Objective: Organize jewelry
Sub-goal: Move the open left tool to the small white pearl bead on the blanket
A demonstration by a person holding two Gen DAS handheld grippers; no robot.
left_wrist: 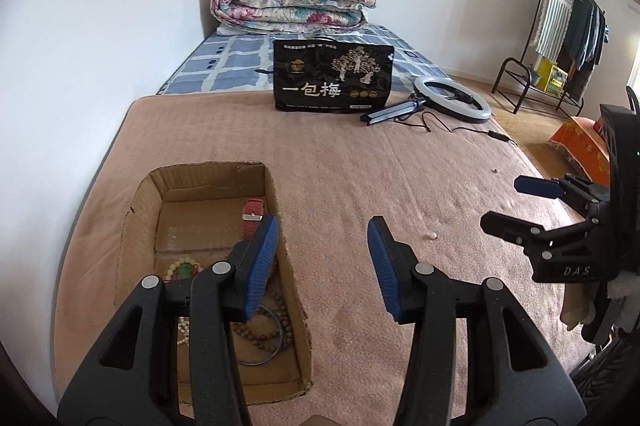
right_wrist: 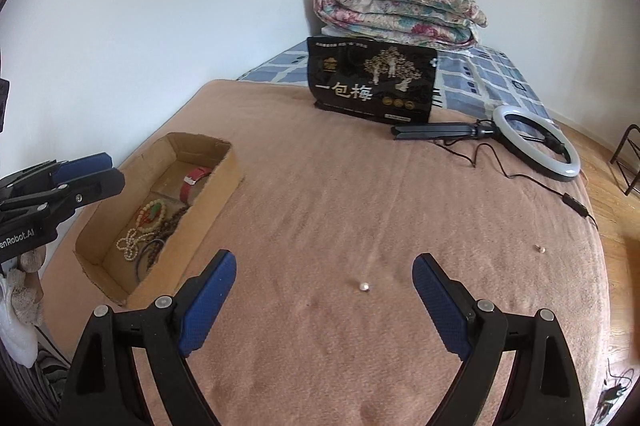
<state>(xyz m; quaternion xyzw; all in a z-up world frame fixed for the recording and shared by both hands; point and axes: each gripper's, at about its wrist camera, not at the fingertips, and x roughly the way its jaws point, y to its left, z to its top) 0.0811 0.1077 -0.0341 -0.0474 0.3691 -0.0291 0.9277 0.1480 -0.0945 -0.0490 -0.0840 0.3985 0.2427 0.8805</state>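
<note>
An open cardboard box (left_wrist: 138, 218) (right_wrist: 218, 182) lies on the pink blanket. Inside it are a red watch strap (left_wrist: 253, 214) (right_wrist: 192, 182), a green-and-cream bead bracelet (left_wrist: 182, 268) (right_wrist: 154, 212), brown wooden beads (left_wrist: 276, 322) (right_wrist: 174, 222), a white bead string (right_wrist: 130, 244) and a dark bangle (left_wrist: 262, 350). Two small earrings lie loose on the blanket, one near (left_wrist: 432, 235) (right_wrist: 363, 286) and one farther right (left_wrist: 496, 170) (right_wrist: 539, 248). My left gripper (left_wrist: 322, 266) is open and empty beside the box's right wall. My right gripper (right_wrist: 324, 300) is open and empty, the near earring just ahead between its fingers.
A black snack bag (left_wrist: 334, 76) (right_wrist: 372, 82) stands at the blanket's far edge. A ring light with tripod and cable (left_wrist: 452, 100) (right_wrist: 536, 142) lies at the far right. A folded floral quilt (left_wrist: 292, 0) (right_wrist: 400, 10) sits at the head. A clothes rack (left_wrist: 560, 38) stands on the floor.
</note>
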